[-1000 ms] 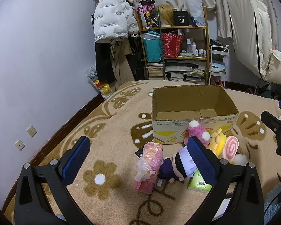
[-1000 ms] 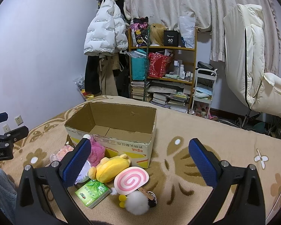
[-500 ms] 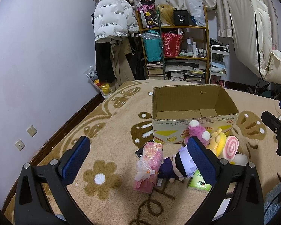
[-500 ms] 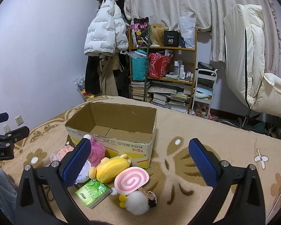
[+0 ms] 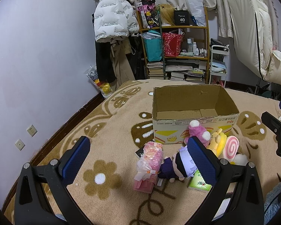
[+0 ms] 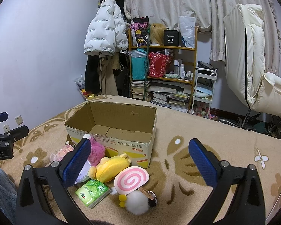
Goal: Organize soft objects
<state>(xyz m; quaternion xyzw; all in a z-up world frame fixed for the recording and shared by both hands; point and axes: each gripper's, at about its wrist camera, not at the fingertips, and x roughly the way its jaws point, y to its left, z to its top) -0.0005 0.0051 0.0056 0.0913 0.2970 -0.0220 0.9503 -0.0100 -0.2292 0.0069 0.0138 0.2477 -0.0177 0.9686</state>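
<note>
An open cardboard box (image 5: 193, 101) (image 6: 121, 116) stands on the patterned blanket. In front of it lies a heap of soft things: a pink plush (image 5: 196, 131) (image 6: 96, 151), a yellow plush (image 6: 110, 166), a pink swirl cushion (image 6: 131, 180), a white pompom (image 6: 137, 202), a green tissue pack (image 6: 92, 192), a dark-haired doll (image 5: 175, 166) and a pink wrapped bundle (image 5: 149, 165). My left gripper (image 5: 138, 161) hovers open, near the bundle and doll. My right gripper (image 6: 140, 163) hovers open over the yellow plush and cushion. Neither holds anything.
A shelf (image 6: 163, 71) packed with books, bags and bottles stands beyond the blanket, with a white puffer jacket (image 6: 105, 31) hanging to its left. A cream chair (image 6: 252, 60) stands at the right, a white cart (image 6: 204, 90) beside the shelf. A wall (image 5: 37, 65) runs along the left.
</note>
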